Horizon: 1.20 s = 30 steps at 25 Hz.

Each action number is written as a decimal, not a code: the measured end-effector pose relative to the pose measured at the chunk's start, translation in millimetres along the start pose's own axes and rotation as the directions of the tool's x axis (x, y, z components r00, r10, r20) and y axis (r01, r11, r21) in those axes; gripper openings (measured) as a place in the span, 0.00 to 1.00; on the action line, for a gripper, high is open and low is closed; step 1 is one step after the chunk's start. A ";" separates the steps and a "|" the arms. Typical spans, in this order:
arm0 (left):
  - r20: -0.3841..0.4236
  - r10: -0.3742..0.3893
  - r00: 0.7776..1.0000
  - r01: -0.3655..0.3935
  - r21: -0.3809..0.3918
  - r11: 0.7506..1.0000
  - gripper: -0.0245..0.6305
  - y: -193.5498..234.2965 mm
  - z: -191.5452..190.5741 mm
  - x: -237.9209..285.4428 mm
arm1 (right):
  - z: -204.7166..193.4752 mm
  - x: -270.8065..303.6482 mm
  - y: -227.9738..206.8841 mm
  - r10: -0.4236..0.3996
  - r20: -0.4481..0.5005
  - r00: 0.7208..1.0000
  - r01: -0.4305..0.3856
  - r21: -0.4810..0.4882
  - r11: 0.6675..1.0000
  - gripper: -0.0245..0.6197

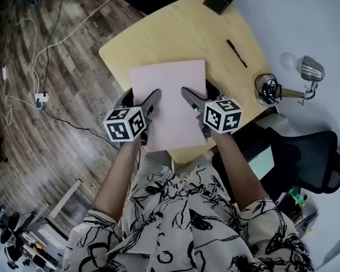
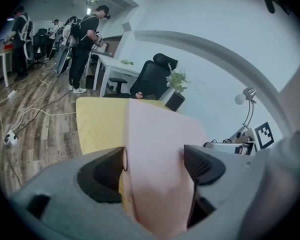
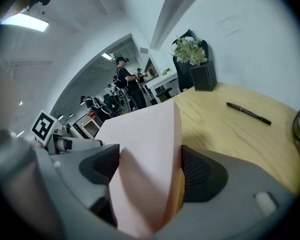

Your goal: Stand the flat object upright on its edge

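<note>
Two hand-held grippers grasp a pink flat sheet [image 1: 169, 95] over the pale wooden desk [image 1: 175, 33]. The left gripper [image 1: 151, 102] has its fingers closed on the sheet's left side, the right gripper [image 1: 191, 98] on its right. Whether the far edge touches the desk is unclear. A black pen [image 1: 236, 53] lies beyond.
</note>
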<state>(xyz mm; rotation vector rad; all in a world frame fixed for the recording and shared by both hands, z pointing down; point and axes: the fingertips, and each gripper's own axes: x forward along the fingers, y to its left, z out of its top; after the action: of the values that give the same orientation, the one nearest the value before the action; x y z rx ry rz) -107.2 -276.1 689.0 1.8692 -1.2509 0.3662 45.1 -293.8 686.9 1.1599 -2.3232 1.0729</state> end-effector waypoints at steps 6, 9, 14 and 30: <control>0.081 -0.019 0.997 0.013 0.072 0.997 0.62 -18.4 44.8 -13.8 | 47.4 -15.0 13.9 0.000 0.092 0.996 0.008 -0.082 0.997 0.65; 0.101 -0.029 0.994 0.020 0.089 0.996 0.62 -27.4 57.7 -17.0 | 62.3 -22.9 15.6 0.007 0.122 0.993 0.005 -0.101 0.995 0.65; 0.142 -0.043 0.989 0.024 0.133 0.991 0.61 -42.3 86.7 -28.7 | 91.6 -36.8 26.2 0.007 0.176 0.984 0.018 -0.137 0.990 0.64; 0.256 -0.176 0.950 0.095 0.302 0.949 0.61 -92.8 161.4 -62.9 | 170.1 -88.1 55.7 0.049 0.322 0.945 0.052 -0.297 0.953 0.62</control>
<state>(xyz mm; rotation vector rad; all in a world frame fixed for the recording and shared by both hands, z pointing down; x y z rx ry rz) -88.1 -346.8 506.7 2.3083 -1.2955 0.2200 61.6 -352.2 496.9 1.2925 -2.6161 0.5212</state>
